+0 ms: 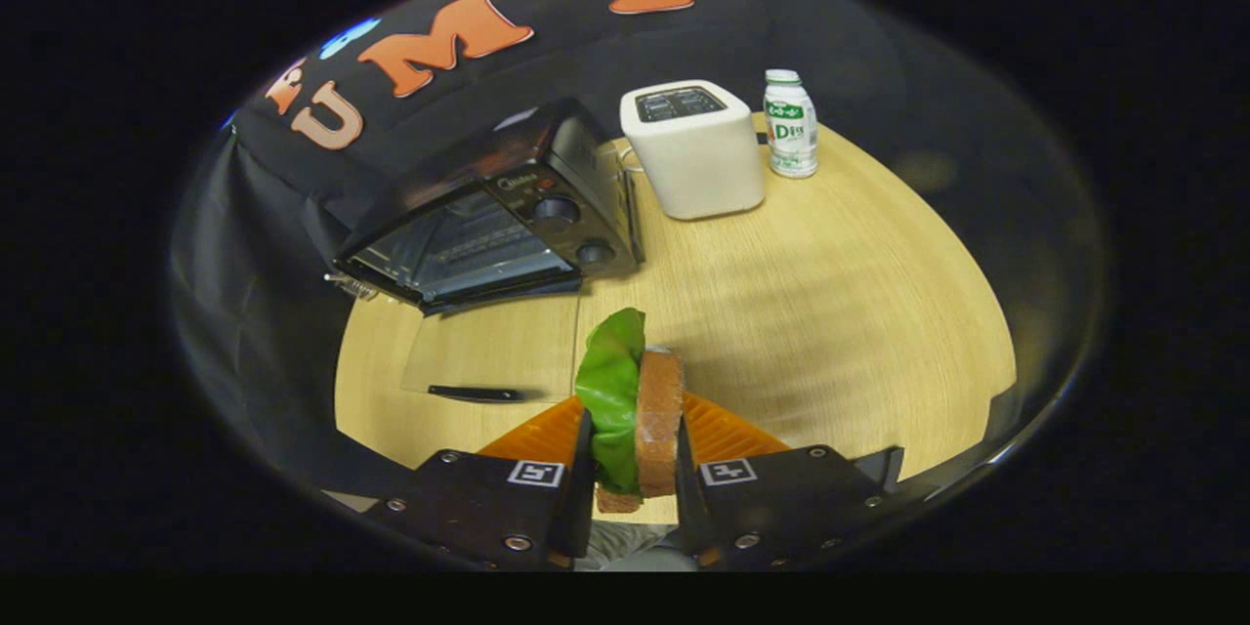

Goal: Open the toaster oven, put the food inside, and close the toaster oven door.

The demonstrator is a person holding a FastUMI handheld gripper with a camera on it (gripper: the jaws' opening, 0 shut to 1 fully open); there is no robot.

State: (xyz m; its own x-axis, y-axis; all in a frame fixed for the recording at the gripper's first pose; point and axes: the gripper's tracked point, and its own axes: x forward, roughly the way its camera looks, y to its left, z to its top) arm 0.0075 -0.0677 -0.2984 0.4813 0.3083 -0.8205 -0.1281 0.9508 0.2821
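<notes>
My gripper (pixel 633 469) clenched on the sandwich (pixel 635 410), both fingers pressing it, toaster oven (pixel 488 215) far left with its glass door (pixel 488 347) flat on the worktop (pixel 830 312)

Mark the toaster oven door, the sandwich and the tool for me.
toaster oven door (pixel 479 356): gripper view, open glass panel.
sandwich (pixel 656 410): gripper view, bread slice.
tool (pixel 635 469): gripper view, midway between fingertips, shut on sandwich.

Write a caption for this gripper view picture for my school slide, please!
Gripper shut on a lettuce sandwich, heading for the open toaster oven on the wooden table.
</notes>
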